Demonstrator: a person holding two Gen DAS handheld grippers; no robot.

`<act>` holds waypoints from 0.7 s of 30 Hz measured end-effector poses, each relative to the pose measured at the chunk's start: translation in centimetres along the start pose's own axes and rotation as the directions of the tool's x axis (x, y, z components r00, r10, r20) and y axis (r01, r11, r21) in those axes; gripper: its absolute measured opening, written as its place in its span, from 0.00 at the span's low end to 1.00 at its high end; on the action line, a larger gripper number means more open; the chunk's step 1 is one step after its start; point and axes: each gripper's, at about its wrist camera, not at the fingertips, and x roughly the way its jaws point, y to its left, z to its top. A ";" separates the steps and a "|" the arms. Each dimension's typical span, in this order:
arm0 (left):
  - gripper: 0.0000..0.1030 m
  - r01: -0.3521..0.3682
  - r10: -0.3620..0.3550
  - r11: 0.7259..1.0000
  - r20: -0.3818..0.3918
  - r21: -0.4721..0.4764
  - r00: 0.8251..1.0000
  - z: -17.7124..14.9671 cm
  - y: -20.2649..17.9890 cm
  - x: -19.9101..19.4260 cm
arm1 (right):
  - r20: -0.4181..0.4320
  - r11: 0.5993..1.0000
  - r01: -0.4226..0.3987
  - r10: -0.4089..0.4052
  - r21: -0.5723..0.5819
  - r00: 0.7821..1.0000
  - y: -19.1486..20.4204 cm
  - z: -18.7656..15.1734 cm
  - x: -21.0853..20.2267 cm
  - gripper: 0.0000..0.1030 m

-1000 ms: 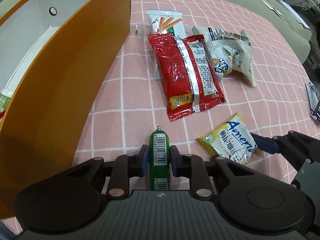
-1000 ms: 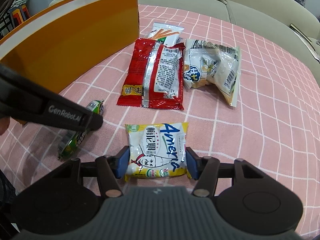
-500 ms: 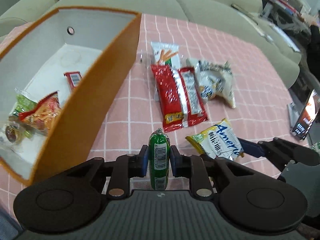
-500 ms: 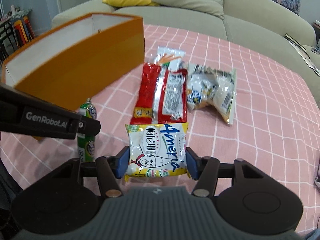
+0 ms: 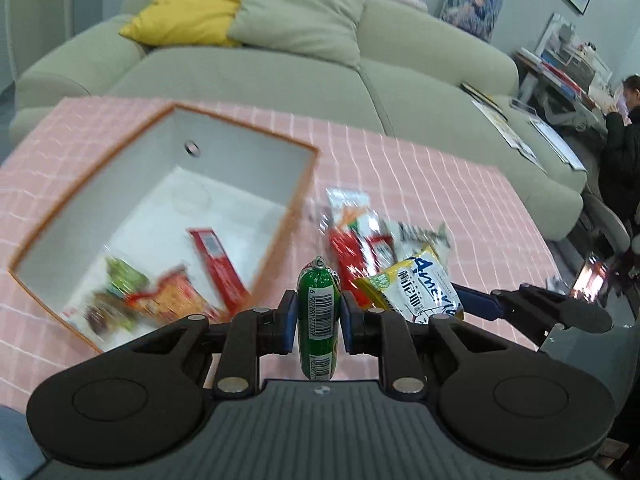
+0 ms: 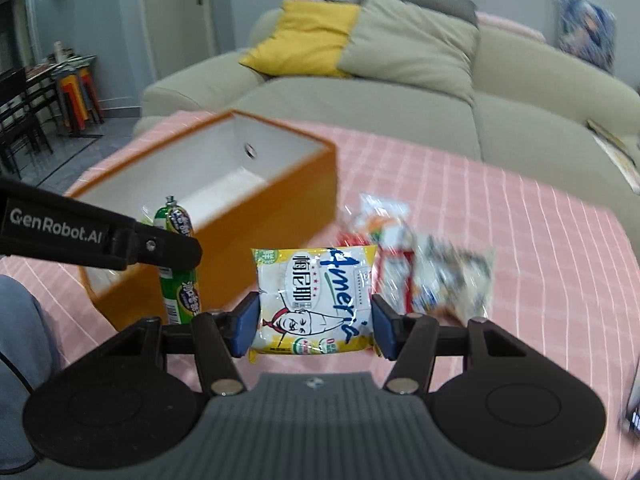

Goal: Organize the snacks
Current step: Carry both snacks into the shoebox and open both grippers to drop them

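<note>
Home living room. Big beige sofa (image 6: 400, 100) with yellow cushion (image 6: 304, 36) and grey cushion (image 6: 408, 40); pink checked table (image 6: 520, 240) in front of sofa; door (image 6: 180, 16) left of sofa; cluttered desk (image 5: 560, 68) to its right.

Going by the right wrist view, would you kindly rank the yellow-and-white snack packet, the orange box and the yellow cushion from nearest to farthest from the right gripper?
1. The yellow-and-white snack packet, clamped in the right gripper between its pads.
2. The orange box, ahead and to the left on the pink checked cloth.
3. The yellow cushion, far back on the sofa, upper centre of the view.
</note>
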 end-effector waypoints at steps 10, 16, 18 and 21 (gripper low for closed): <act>0.23 -0.130 0.130 0.991 -0.013 0.014 0.991 4.2 5.6 -0.8 | 0.043 0.975 -0.091 0.101 -0.203 0.994 6.7 6.3 2.5 0.54; 0.23 -0.178 0.177 0.984 -0.098 0.000 0.979 5.4 8.5 1.2 | 0.005 0.941 -0.105 0.113 -0.321 0.994 9.6 8.3 5.7 0.54; 0.23 -0.182 0.182 0.983 -0.126 0.012 0.975 5.6 9.0 2.2 | -0.010 0.927 -0.098 0.102 -0.362 0.995 10.3 8.7 7.1 0.54; 0.23 -0.173 0.171 0.985 -0.174 0.007 0.970 5.4 10.1 3.3 | -0.038 0.907 -0.097 0.090 -0.409 0.995 10.9 9.3 8.9 0.54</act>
